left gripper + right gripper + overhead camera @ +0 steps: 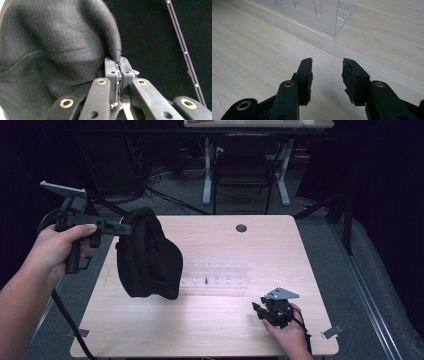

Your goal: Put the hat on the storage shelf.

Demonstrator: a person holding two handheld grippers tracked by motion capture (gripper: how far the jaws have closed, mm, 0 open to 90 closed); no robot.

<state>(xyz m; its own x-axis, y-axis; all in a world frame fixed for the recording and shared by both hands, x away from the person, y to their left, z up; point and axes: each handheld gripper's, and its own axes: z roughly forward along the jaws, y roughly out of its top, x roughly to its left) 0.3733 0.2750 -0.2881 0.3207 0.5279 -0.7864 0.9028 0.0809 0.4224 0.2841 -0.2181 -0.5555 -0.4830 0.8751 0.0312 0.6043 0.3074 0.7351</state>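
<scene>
Step in hand: I judge this the carry. I have the black woollen cloth cap (148, 255) lifted off the pale wooden table (210, 330) and hanging in the air.

Left gripper (120, 228): jaws pressed together on a fold of the cap's edge. In the left gripper view the fabric (57, 42) rises from between the closed pads and bulges up and to their left.

Cap's place: it dangles just past and below the left jaw tips, its lower end over the near-left part of the table. I cannot tell whether it brushes the surface.

Right gripper (260, 309): jaws spread about halfway, holding nothing, resting low over the bare wood. Between its pads (305, 75) I see only table.

Clear acrylic slotted rack (215, 275): ahead of the right jaws, its corner (332, 17) near their tips, and to the right of the hanging cap.

Next move, my guess: bring the cap towards the rack or down flat. That calls for keeping the pinch firm while I lower, and bringing the free right gripper in to take the loose side so the cap does not fold on itself.

Risk: the hold is on a thin fold, so it could slip.
</scene>
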